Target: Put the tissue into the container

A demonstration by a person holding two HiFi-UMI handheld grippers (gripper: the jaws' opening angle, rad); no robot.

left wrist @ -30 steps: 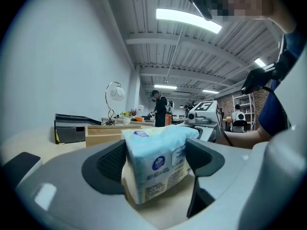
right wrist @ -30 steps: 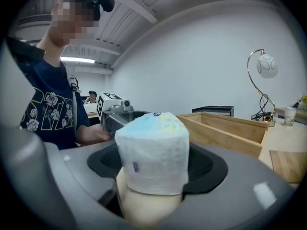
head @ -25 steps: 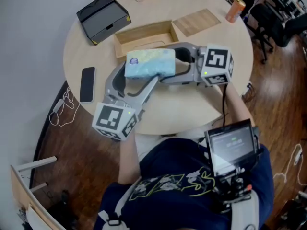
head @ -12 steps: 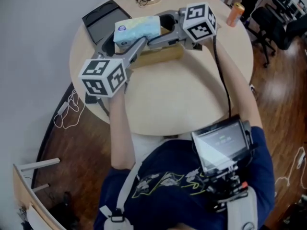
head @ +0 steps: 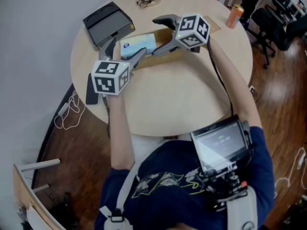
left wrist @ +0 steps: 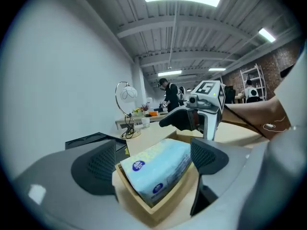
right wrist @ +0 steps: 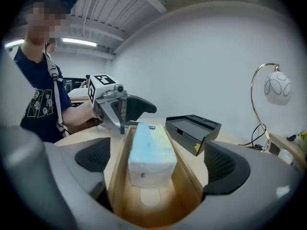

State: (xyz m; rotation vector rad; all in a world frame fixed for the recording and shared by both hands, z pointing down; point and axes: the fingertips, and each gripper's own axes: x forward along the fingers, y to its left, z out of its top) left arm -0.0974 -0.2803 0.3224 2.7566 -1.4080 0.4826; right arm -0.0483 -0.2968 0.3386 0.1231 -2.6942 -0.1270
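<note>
The light-blue tissue pack point(head: 138, 46) lies inside the open wooden container point(head: 165, 56) at the far side of the round table. My left gripper point(head: 123, 51) straddles its near-left end, and its jaws are opening; the pads stand clear of the pack point(left wrist: 160, 169), outside the box wall point(left wrist: 158, 210). My right gripper point(head: 160, 35) faces it from the other end, jaws also opening, with the pack point(right wrist: 149, 152) and the container's walls point(right wrist: 120, 162) between the pads and untouched. Each gripper shows in the other's view: the right gripper point(left wrist: 192, 119), the left gripper point(right wrist: 120, 111).
A black open box point(head: 108, 23) sits just behind the container, also seen as the black box point(right wrist: 192, 128). A dark phone point(head: 91, 89) lies at the table's left edge. An orange can point(head: 233, 14) stands far right. A desk lamp point(right wrist: 276, 87) rises at the back.
Both grippers carried the tissue pack from mid-table to the far container and lowered it in. Their jaws have since spread and let go of it.
</note>
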